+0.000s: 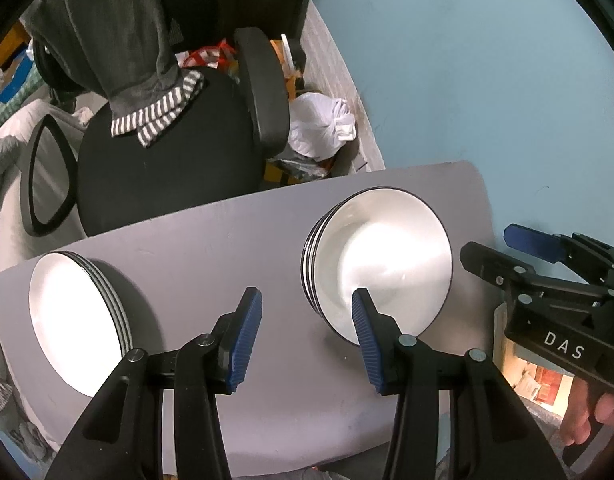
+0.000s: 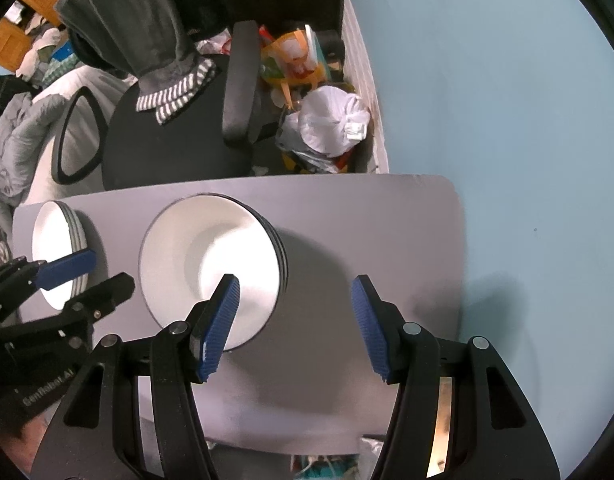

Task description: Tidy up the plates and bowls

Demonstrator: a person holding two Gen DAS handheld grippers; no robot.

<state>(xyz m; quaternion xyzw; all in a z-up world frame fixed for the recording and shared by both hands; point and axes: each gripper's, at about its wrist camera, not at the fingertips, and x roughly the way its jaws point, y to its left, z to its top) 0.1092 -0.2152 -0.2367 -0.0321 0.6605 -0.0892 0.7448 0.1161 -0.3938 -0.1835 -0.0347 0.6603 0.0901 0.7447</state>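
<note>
Pale blue floor frames a grey bench (image 1: 211, 240) where both sets of tongs, left tongs (image 1: 307, 336) and right tongs (image 2: 295, 324), hover spread and empty; beyond them sit a stack of bowls (image 1: 387, 256) and a stack of plates (image 1: 75, 320), apparently sorted, little left.

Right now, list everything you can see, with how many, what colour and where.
Stack of flat white plates: one stack, white with dark rims, left end of table.
Stack of deep white bowls: one stack, white with dark rims, middle of table.
Grey rounded table: one, grey, against blue wall.
Black office chair: one, black, behind table, grey garment draped over it.
White tied bag: one, white, on floor beside chair.
Left claw: black with blue pads, open, empty.
Right claw: black with blue pads, open, empty.
</note>
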